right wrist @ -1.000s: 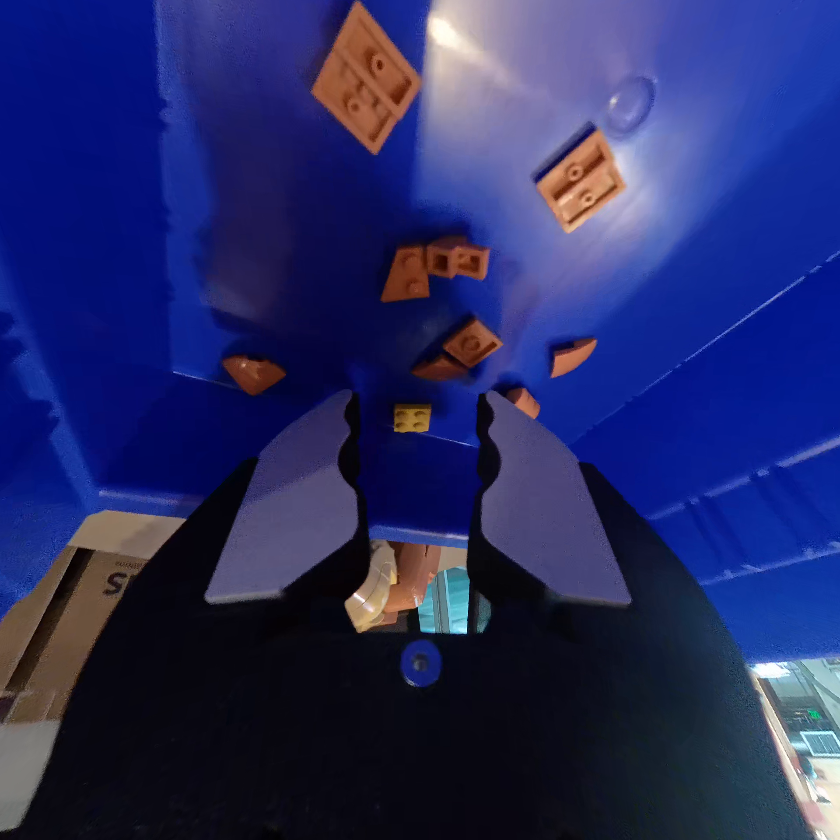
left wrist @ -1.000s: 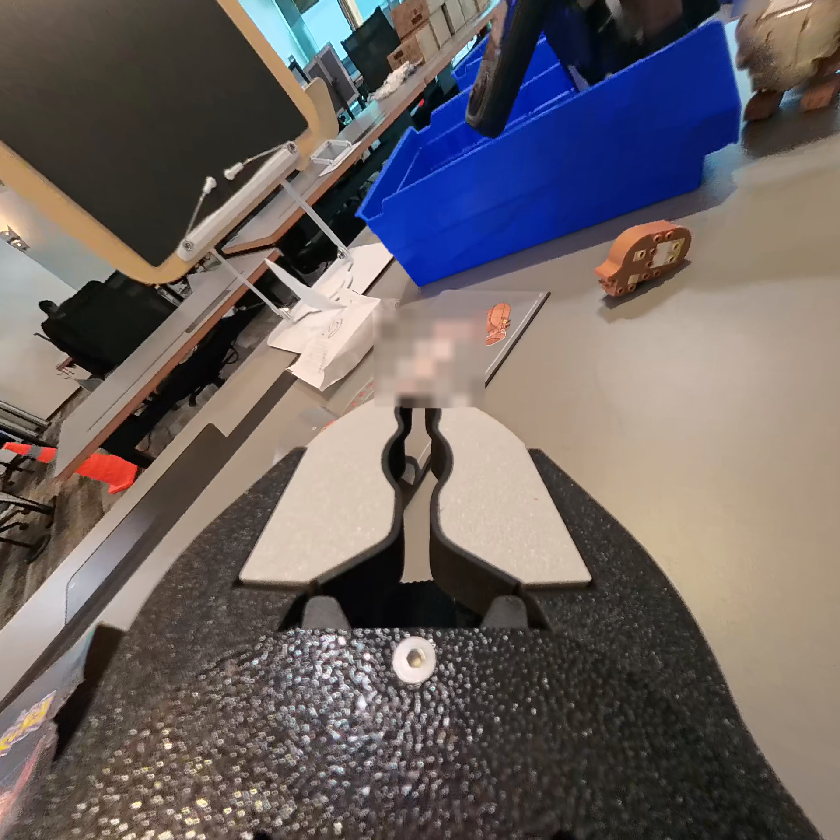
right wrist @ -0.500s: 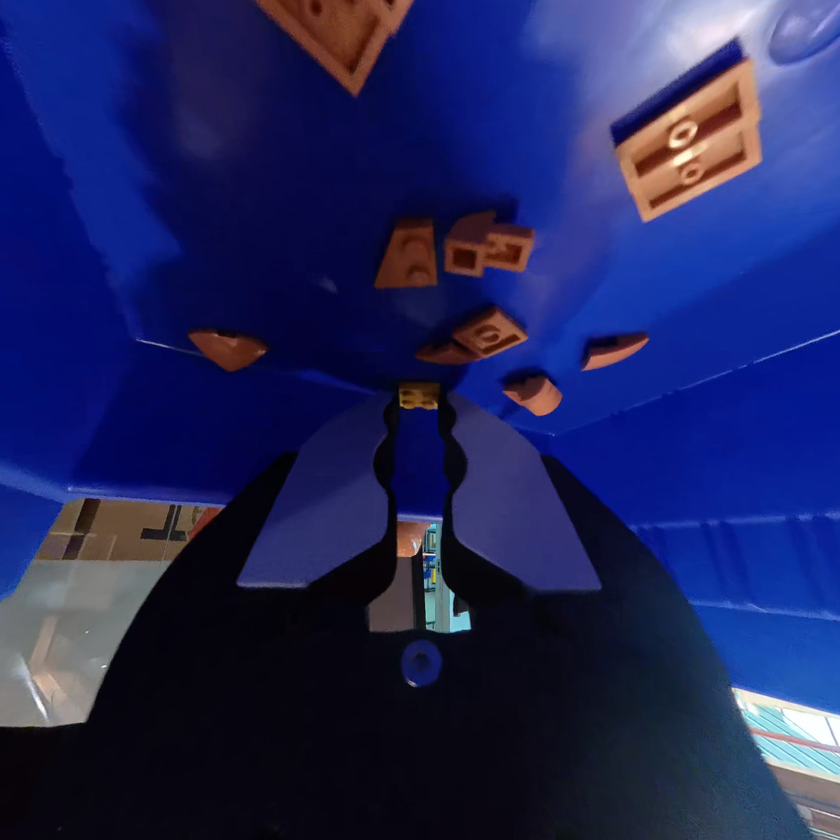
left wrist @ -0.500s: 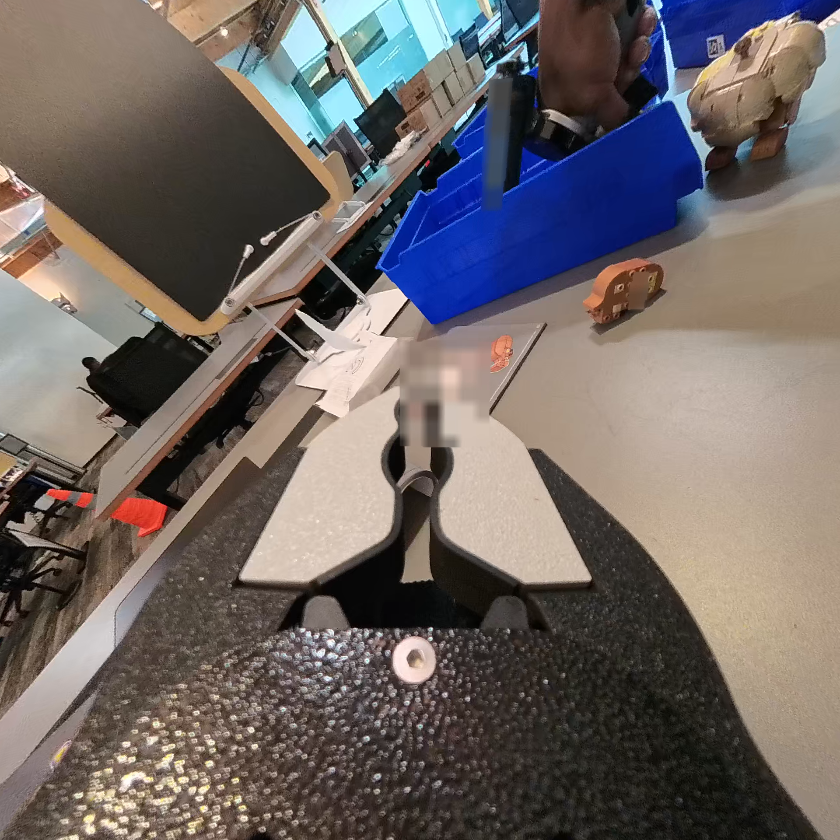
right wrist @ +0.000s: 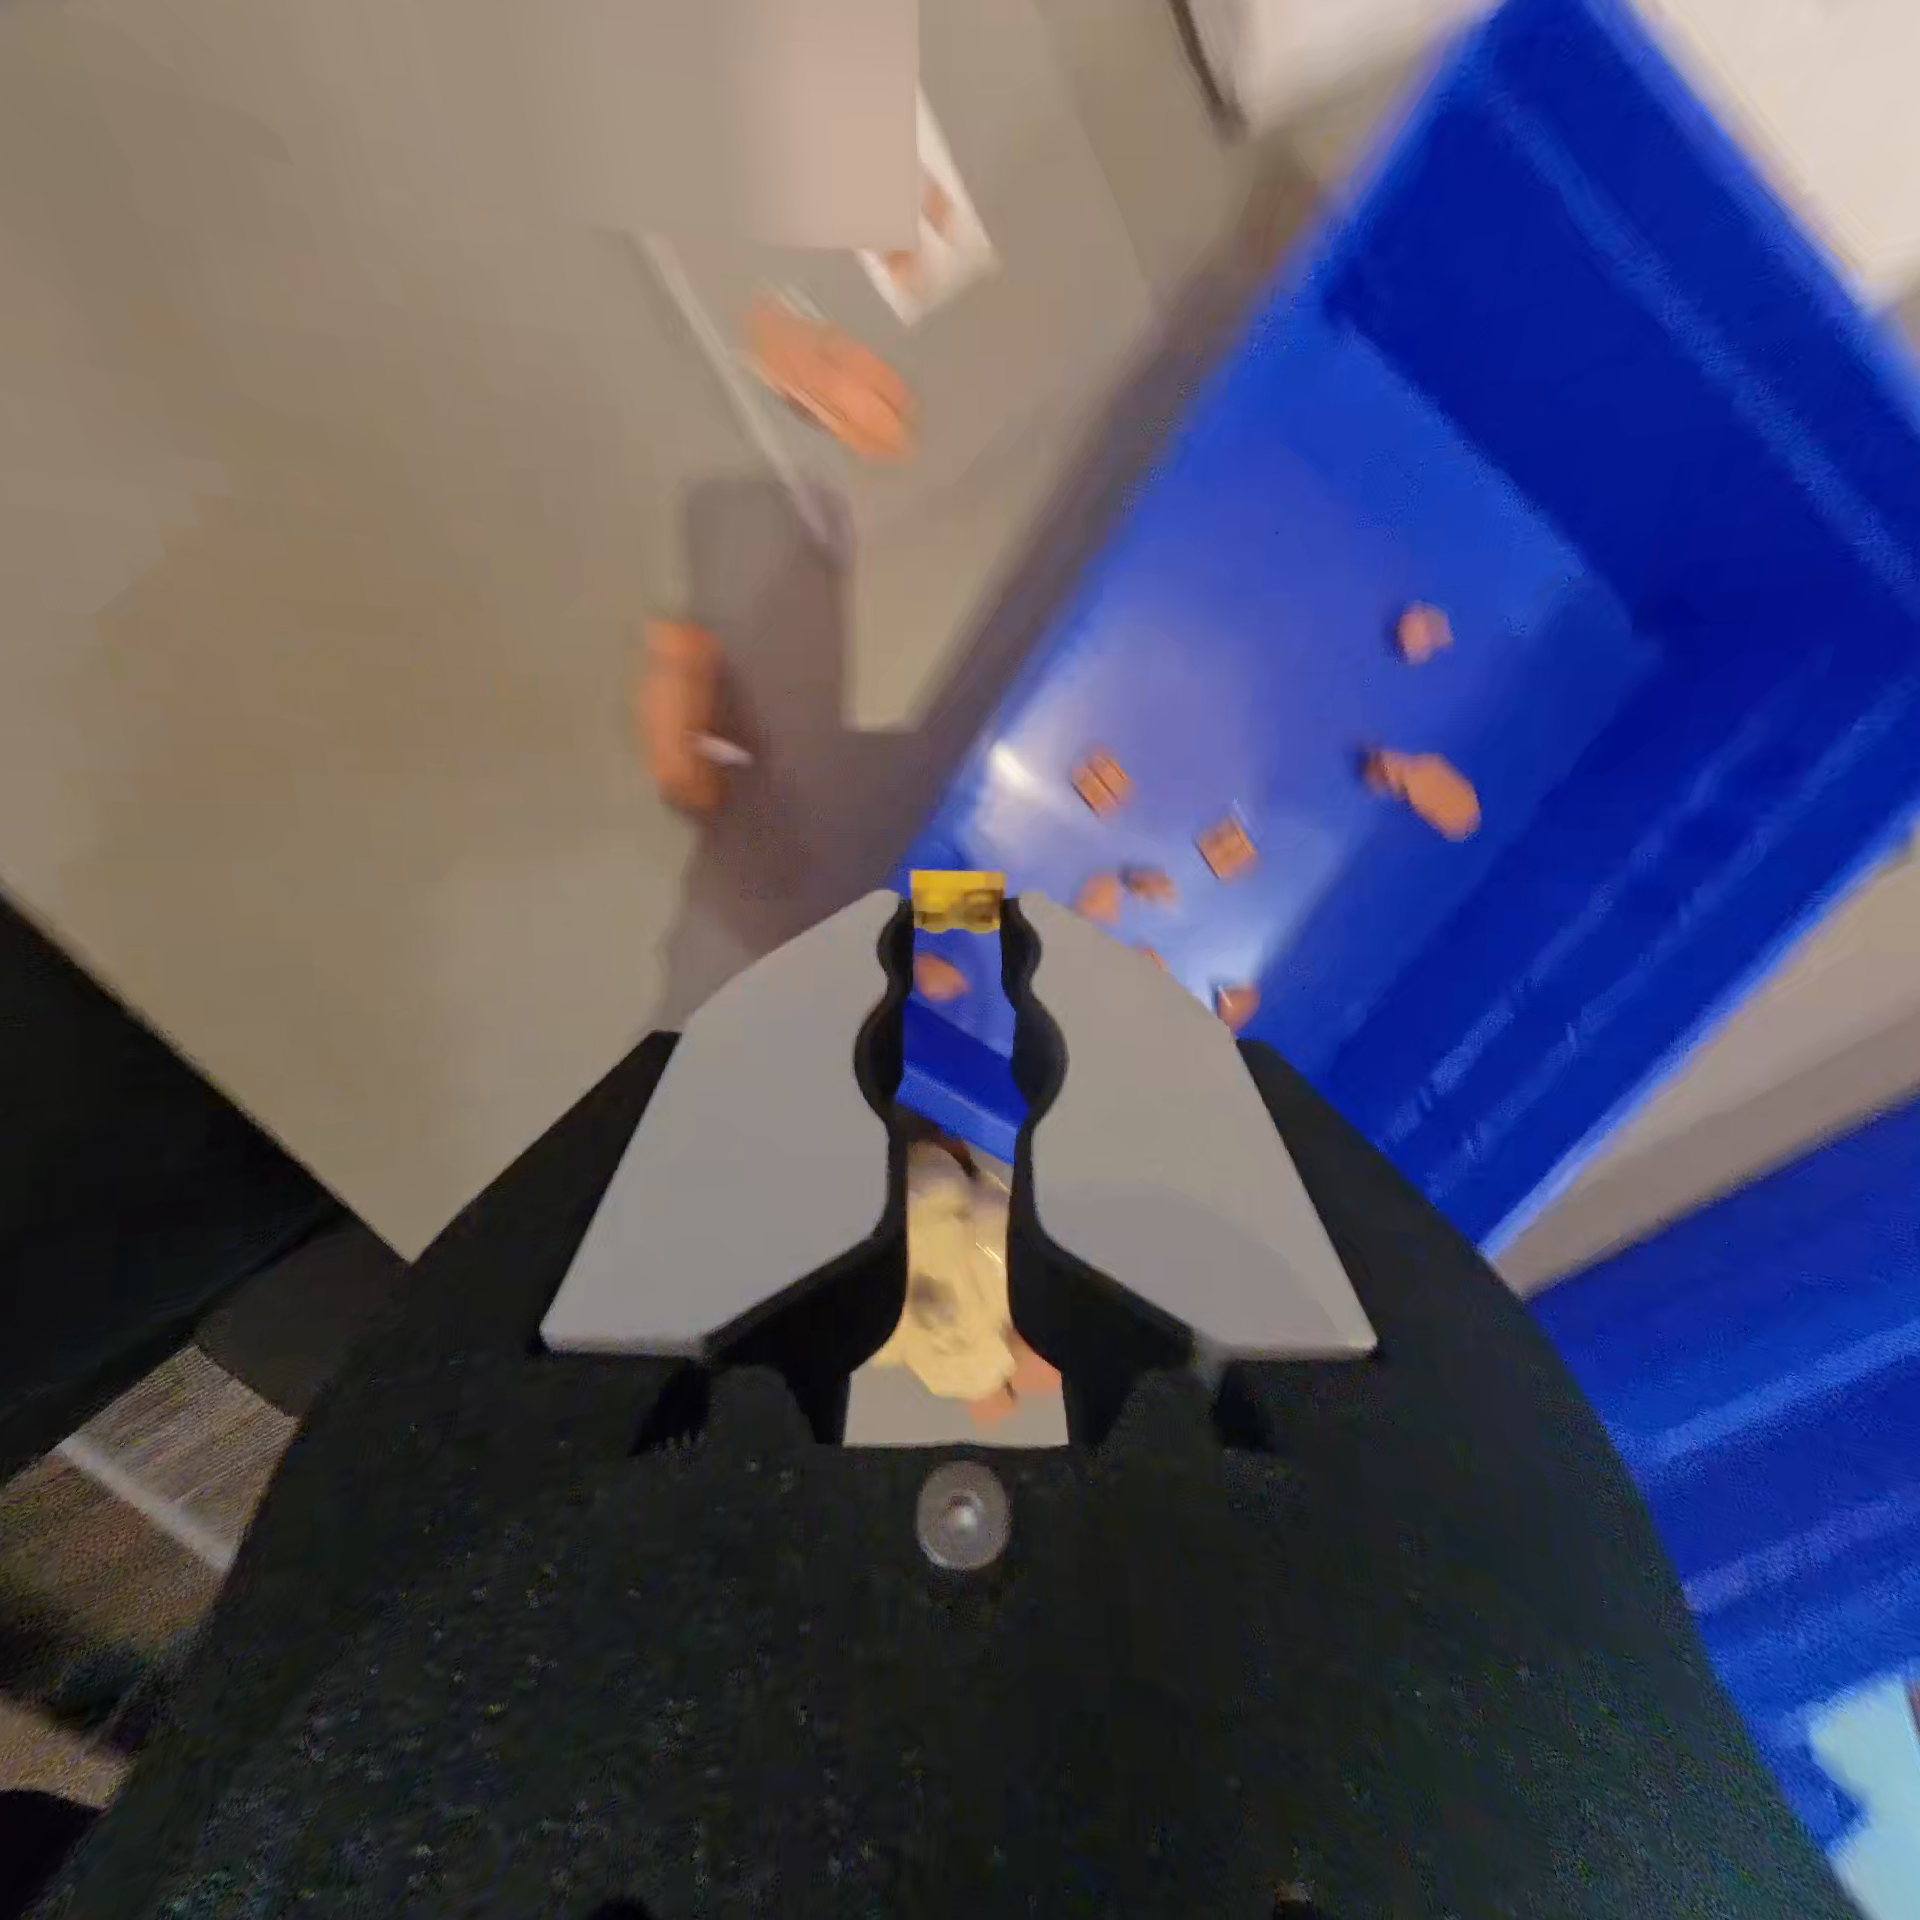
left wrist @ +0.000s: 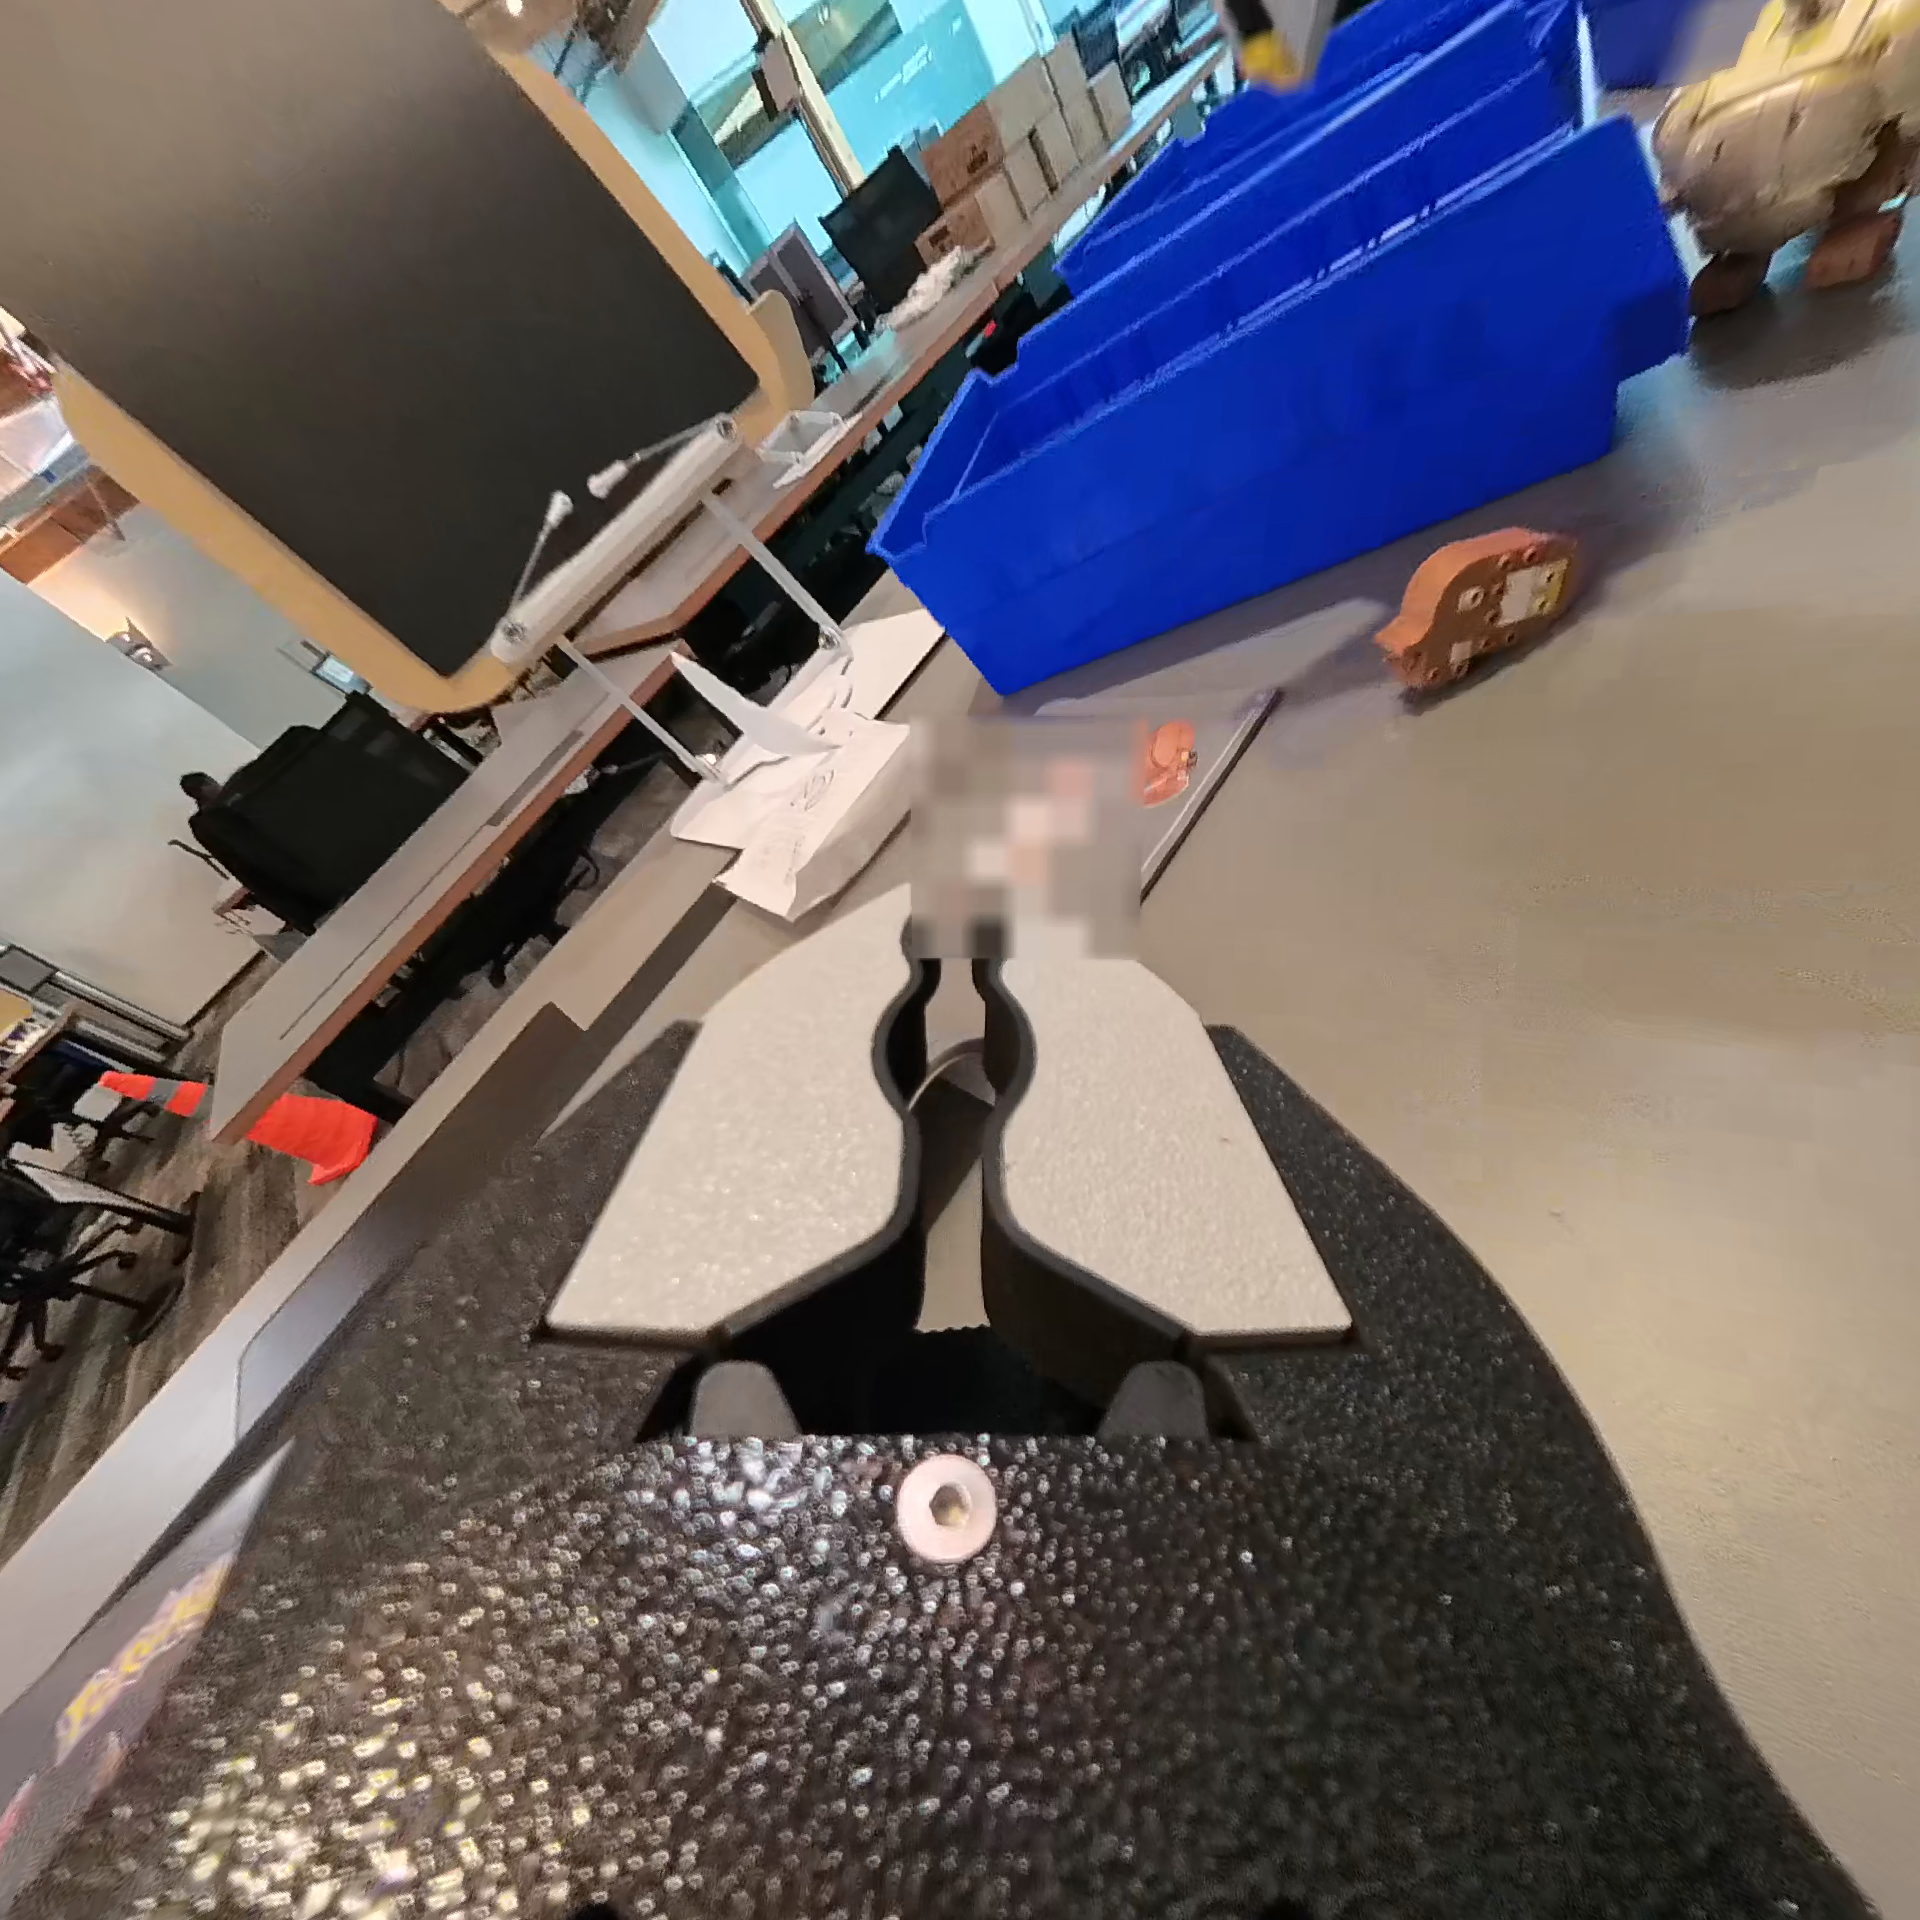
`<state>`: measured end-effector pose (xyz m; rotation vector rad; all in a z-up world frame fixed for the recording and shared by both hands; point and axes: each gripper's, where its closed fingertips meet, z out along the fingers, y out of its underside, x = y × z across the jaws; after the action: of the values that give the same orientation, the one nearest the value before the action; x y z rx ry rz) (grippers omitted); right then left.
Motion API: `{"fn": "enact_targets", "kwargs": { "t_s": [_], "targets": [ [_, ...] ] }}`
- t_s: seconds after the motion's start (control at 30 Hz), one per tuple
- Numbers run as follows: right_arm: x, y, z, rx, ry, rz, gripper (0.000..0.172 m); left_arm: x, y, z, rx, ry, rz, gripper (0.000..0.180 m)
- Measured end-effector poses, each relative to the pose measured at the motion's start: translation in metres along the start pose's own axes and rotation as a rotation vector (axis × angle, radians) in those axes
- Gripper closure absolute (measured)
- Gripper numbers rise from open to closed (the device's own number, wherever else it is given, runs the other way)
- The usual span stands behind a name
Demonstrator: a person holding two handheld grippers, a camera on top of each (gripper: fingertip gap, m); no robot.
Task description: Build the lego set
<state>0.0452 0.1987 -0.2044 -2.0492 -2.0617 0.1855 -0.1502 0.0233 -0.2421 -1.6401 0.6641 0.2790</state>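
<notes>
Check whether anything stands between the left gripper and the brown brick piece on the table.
Nothing upright does: between the left gripper and the brown brick piece lie only a flat booklet's edge and bare grey table.

The right gripper (right wrist: 956, 914) pinches a small yellow plastic building brick (right wrist: 956, 900) between its fingertips, above the grey tabletop (right wrist: 312, 520). To the right sits a blue plastic bin (right wrist: 1558, 520) holding scattered orange-brown brick pieces (right wrist: 1226, 847). The picture is blurred.
</notes>
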Motion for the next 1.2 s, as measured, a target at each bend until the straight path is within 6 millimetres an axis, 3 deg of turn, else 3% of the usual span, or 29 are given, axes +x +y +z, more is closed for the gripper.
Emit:
{"fn": "enact_targets", "kwargs": {
  "t_s": [0.03, 0.1, 0.17, 0.27, 0.33, 0.43, 0.53, 0.63, 0.7, 0.77, 0.87, 0.93, 1.0, 1.03, 1.1, 1.2],
  "targets": [
    [-0.025, -0.016, -0.008, 0.061, -0.032, -0.057, 0.156, 0.001, 0.004, 0.002, -0.012, 0.003, -0.005, 0.176],
    [-0.079, -0.033, 0.000, 0.087, -0.114, -0.180, 0.156, 0.003, 0.010, 0.006, -0.029, 0.014, -0.021, 0.176],
    [-0.125, -0.034, 0.034, 0.030, -0.181, -0.289, 0.156, 0.005, 0.015, 0.011, -0.041, 0.019, -0.043, 0.176],
    [-0.173, -0.023, 0.093, -0.091, -0.246, -0.414, 0.156, 0.005, 0.025, 0.017, -0.074, 0.007, -0.056, 0.177],
    [-0.186, -0.018, 0.123, -0.151, -0.234, -0.480, 0.156, 0.004, 0.033, 0.019, -0.103, -0.014, -0.054, 0.177],
    [-0.192, -0.013, 0.145, -0.189, -0.221, -0.529, 0.156, 0.003, 0.044, 0.019, -0.135, -0.037, -0.071, 0.177],
    [-0.196, -0.015, 0.150, -0.151, -0.230, -0.544, 0.156, 0.002, 0.053, 0.019, -0.161, -0.050, -0.099, 0.177],
    [-0.195, -0.018, 0.140, -0.076, -0.243, -0.532, 0.147, 0.000, 0.063, 0.022, -0.192, -0.063, -0.107, 0.177],
    [-0.184, -0.023, 0.118, 0.017, -0.251, -0.503, 0.144, 0.000, 0.069, 0.023, -0.215, -0.069, -0.108, 0.177],
    [-0.160, -0.027, 0.083, 0.141, -0.237, -0.453, 0.143, -0.002, 0.072, 0.024, -0.231, -0.087, -0.087, 0.177],
    [-0.084, -0.014, 0.035, 0.260, -0.105, -0.336, 0.144, -0.004, 0.075, 0.026, -0.254, -0.111, -0.052, 0.177],
    [-0.018, 0.013, 0.020, 0.249, 0.008, -0.215, 0.144, -0.005, 0.078, 0.028, -0.271, -0.122, -0.032, 0.177],
    [0.042, 0.056, 0.026, 0.142, 0.097, -0.112, 0.145, -0.005, 0.080, 0.031, -0.288, -0.133, -0.013, 0.177],
    [0.060, 0.076, 0.034, 0.087, 0.101, -0.075, 0.145, -0.005, 0.081, 0.032, -0.298, -0.138, -0.004, 0.177],
    [0.078, 0.102, 0.055, 0.019, 0.057, -0.026, 0.145, -0.005, 0.083, 0.035, -0.319, -0.150, 0.016, 0.177],
    [0.090, 0.121, 0.079, -0.058, 0.065, -0.051, 0.145, -0.005, 0.086, 0.041, -0.348, -0.167, 0.046, 0.177]
  ]
}}
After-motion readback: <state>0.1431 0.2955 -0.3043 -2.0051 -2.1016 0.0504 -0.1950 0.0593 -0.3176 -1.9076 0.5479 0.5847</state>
